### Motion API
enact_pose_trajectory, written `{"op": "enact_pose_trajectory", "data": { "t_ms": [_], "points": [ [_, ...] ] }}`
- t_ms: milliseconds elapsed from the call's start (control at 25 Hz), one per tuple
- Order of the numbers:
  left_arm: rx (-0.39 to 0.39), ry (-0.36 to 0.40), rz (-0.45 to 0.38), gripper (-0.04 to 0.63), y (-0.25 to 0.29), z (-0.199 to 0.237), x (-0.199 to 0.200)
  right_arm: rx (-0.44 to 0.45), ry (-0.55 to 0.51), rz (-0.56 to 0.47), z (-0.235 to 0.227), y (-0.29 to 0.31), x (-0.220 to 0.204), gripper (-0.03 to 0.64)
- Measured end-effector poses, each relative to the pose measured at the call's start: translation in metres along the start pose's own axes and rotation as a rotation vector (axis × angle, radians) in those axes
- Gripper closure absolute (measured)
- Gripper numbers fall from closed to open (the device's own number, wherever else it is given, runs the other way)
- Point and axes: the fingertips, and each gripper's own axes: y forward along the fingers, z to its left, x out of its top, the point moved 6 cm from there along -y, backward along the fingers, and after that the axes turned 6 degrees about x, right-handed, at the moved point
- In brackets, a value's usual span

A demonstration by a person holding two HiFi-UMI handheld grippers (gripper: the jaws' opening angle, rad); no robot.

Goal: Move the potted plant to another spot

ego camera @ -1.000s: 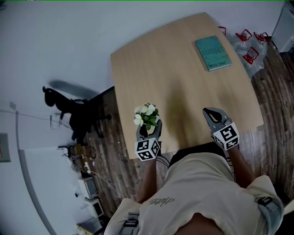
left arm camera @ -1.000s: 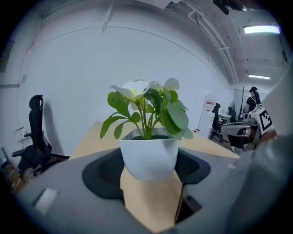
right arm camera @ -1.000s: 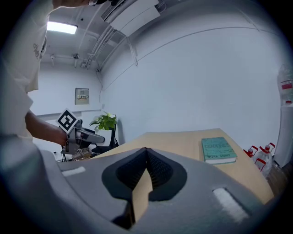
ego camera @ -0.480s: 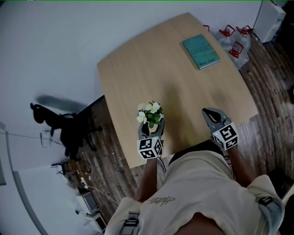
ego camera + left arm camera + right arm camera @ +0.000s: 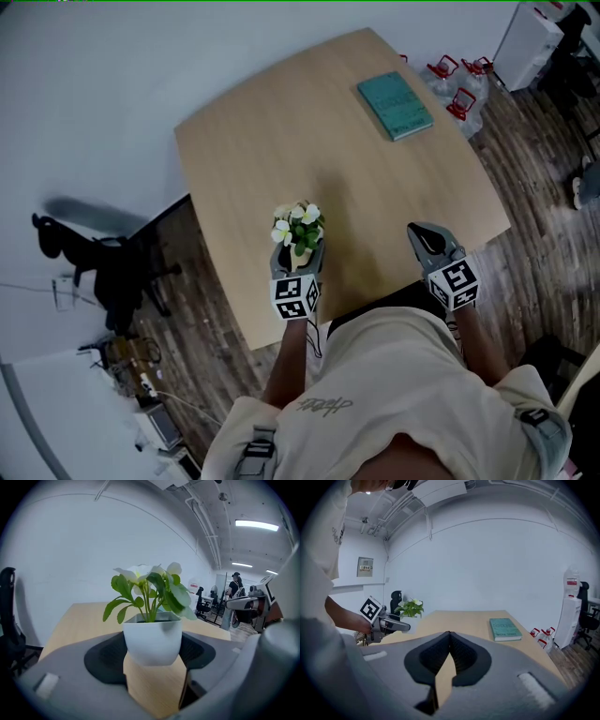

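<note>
The potted plant (image 5: 298, 225), white flowers and green leaves in a small white square pot (image 5: 152, 639), sits between the jaws of my left gripper (image 5: 298, 253), which is shut on the pot's sides. It is over the near left part of the wooden table (image 5: 281, 131); whether the pot's base touches the wood I cannot tell. In the right gripper view the plant (image 5: 412, 607) shows at the left, in the left gripper (image 5: 391, 625). My right gripper (image 5: 424, 230) is over the table's near right edge, its jaws (image 5: 449, 634) shut with nothing between them.
A teal book (image 5: 395, 94) lies at the table's far right. Water bottles with red handles (image 5: 455, 89) and a white dispenser (image 5: 530, 42) stand on the floor beyond it. A black office chair (image 5: 94, 267) is left of the table. People and desks show far off in the left gripper view.
The head view has swung, so the table sits further left in it. The left gripper has kept the pot and dipped slightly. The right gripper stays shut in place.
</note>
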Motion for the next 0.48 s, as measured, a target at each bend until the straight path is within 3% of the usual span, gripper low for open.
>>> {"op": "enact_pose_trajectory", "data": {
  "t_ms": [200,480],
  "points": [
    [0.010,-0.017,-0.004,0.244,0.003,-0.009,0.004,-0.009,0.018,-0.003,-0.018,-0.006,0.005,0.614],
    [0.057,-0.028,0.010,0.244,0.015,-0.039,0.010,0.088,0.012,-0.015,-0.048,-0.001,0.007,0.614]
  ]
}}
